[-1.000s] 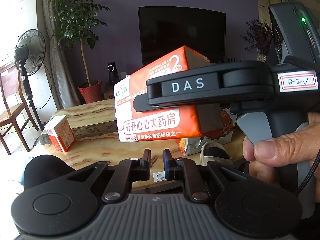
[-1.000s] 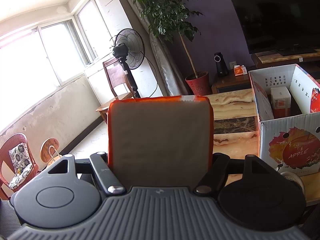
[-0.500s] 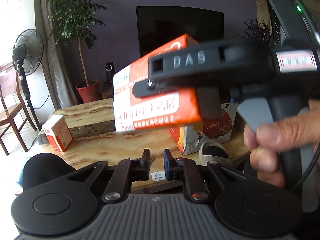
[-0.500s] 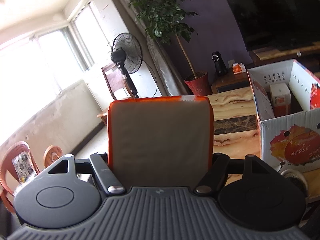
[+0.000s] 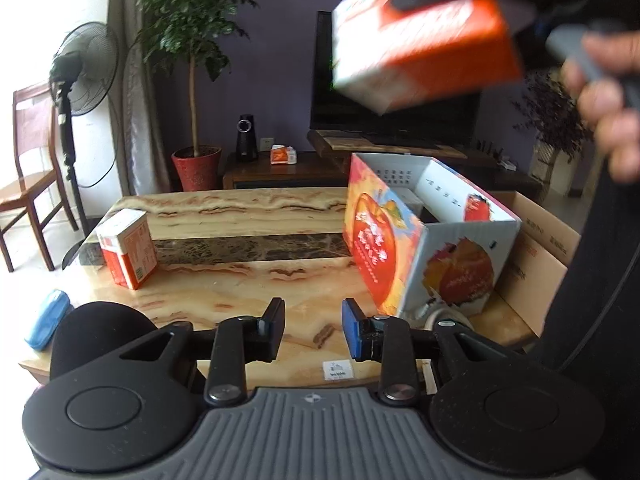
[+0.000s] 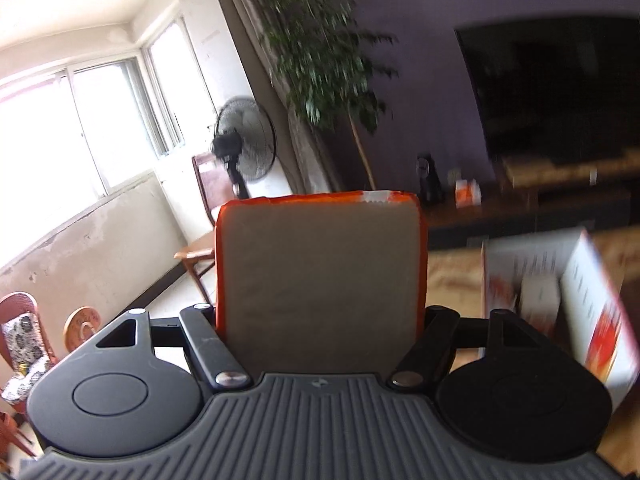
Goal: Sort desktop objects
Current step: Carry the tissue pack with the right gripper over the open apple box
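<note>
Orange-and-white tissue pack (image 6: 320, 280): soft rectangular block, orange edges, a dull grey-brown face turned toward the right wrist camera, white strip along part of the top edge. Clamped between the fingers of the right tool (image 6: 320, 320), filling the whole gap. Seen from the left wrist, blurred and high in the upper right, tilted, in mid-air above the open printed carton (image 5: 430, 240) on the counter (image 5: 240, 288); a hand (image 5: 608, 92) wrapped around the grey handle beside it.

Left tool (image 5: 313, 330) low over the counter's near edge, blue pads apart and opening, nothing between them.

Elsewhere on the counter: a second, smaller orange-and-white box (image 5: 128, 248) standing upright near the left end, well apart from the carton; a blue case (image 5: 47, 323) at the near left edge. Another white box visible inside the carton.

Against one second ago: pack much higher in the left view, formerly centred in front of the television with its print legible, now up near the top edge and smeared. Carton, hidden behind the pack then, now in plain sight. Left pads, nearly together then, now clearly spread. Right grip on the pack unchanged; background in the right view lower and blurred.
</note>
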Demonstrator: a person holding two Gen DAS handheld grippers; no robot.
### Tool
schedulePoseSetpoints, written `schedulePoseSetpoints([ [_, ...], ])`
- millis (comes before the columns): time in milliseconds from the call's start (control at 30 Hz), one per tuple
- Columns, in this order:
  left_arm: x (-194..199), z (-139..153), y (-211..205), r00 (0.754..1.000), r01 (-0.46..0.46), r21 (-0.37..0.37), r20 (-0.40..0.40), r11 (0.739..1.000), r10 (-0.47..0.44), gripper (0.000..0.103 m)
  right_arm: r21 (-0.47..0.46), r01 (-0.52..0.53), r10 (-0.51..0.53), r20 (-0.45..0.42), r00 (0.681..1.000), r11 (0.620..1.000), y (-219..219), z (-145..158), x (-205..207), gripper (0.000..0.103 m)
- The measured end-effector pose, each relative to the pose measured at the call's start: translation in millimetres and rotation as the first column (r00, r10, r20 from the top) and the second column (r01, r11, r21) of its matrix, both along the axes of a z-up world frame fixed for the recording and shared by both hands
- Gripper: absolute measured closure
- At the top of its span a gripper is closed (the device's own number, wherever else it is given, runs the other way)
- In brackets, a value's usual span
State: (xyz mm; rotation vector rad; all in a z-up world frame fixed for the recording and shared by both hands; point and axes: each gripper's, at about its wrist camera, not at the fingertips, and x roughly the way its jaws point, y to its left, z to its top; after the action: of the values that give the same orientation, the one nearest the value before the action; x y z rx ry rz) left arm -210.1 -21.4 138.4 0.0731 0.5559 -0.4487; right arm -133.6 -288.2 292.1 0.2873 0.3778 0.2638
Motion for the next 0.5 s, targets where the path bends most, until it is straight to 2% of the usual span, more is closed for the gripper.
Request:
schedulePoseSetpoints([
  [167,15,6,24,0.998,-0.062,-0.041,0.007,0.997,0.063,0.069,-0.066,0.000,0.006,0.094,0.996,0.998,-9,55,13,0.029],
  [267,25,6,37,0.995,-0.096,-0.071,-0.031,0.993,0.094,0.069,-0.119,-0.007,0.022,0.129,0.991,0.993,-11,77,26,0.030],
  [400,35,3,44,0.992,-0.116,-0.085,-0.058,0.990,0.111,0.069,-0.158,0.018,0.001,0.120,0.993,0.987,-24,86,53,0.029],
  [500,44,1,42,0.993,-0.109,-0.069,-0.061,0.992,0.105,0.066,-0.187,0.057,-0.043,0.075,0.996,0.981,-41,78,76,0.029],
])
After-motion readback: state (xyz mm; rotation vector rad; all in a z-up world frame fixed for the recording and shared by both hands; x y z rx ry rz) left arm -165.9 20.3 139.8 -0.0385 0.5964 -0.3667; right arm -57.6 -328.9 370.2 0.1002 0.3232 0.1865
